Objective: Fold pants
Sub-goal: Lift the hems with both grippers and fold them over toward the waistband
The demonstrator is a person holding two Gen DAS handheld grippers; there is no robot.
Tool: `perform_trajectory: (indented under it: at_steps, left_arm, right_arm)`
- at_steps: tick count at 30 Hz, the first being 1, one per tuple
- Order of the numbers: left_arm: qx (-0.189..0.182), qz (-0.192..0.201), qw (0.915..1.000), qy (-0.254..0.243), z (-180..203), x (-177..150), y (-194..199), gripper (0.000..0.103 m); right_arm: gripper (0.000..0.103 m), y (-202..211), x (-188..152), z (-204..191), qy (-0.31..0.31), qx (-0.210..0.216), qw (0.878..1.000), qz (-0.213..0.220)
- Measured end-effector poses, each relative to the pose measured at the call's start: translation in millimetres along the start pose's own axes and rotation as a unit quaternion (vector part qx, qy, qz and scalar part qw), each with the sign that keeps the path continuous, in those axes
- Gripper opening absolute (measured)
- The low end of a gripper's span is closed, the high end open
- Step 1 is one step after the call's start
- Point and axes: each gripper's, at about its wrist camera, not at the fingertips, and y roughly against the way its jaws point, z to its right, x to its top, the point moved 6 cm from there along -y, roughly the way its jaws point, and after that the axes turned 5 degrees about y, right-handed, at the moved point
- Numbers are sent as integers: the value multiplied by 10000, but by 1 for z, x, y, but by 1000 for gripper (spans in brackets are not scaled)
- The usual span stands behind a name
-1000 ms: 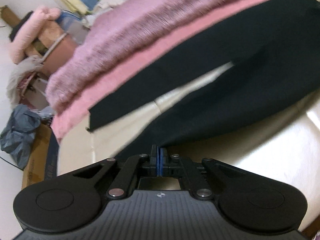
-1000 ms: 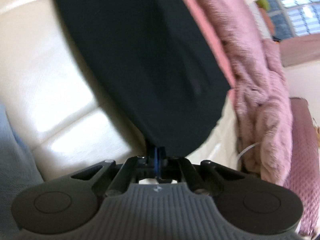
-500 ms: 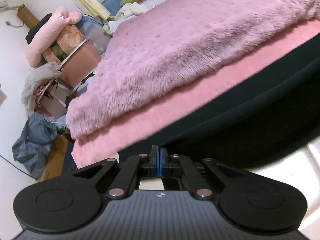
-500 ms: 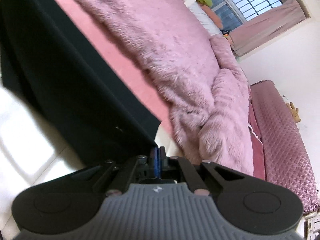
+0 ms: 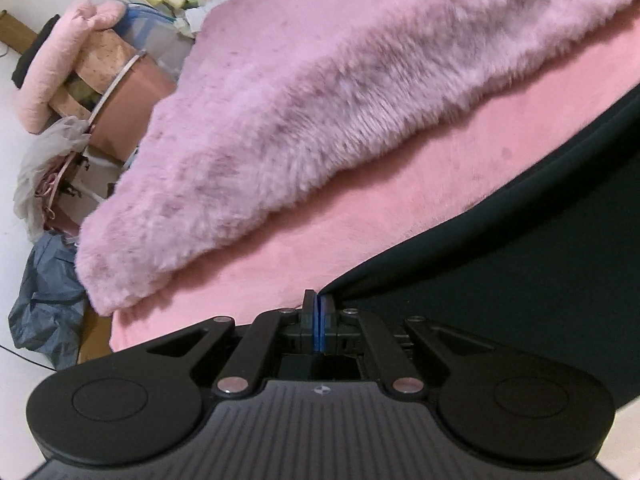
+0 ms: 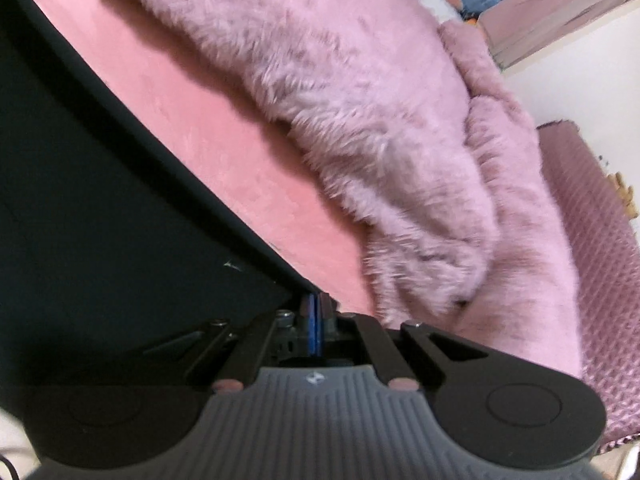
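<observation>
Black fabric, one pair of pants (image 5: 520, 288), fills the lower right of the left view and the left of the right view, stretched over the pink sheet (image 5: 360, 216) of the bed. Two grippers hold it: the left hand-held gripper (image 5: 319, 306) and the right hand-held gripper (image 6: 316, 308), each clamped on a corner of the cloth. A thin pinch could slip, dropping one corner and skewing the fold. One furry pink blanket (image 5: 320, 92) lies close and might snag the hem.

Pink bed (image 5: 400, 216) — furry blanket (image 5: 320, 100) and black pants (image 5: 520, 280) on it.
</observation>
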Motion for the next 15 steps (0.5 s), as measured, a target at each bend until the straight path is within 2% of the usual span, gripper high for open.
perform_trajectory:
  at_steps: [4,8,12,15]
  left_arm:
    - [54,-25,9999,-133,11,-5,-18,0]
    - [50,15,9999,-130,16,-11,-24,0]
    - [76,170,9998,-8,14,-9,-14,0]
    - [75,339,9994,53,5,-9,6,0]
  right_arm:
    - [0,-27,1,-15,111,-23,9999,-12]
    - [0,-36,-1,-23,199,-39,9998,2]
    - [0,-31,-1,-24,175,-138,9997,54]
    - [0,-12,-2,-17,111,-293,9993,200]
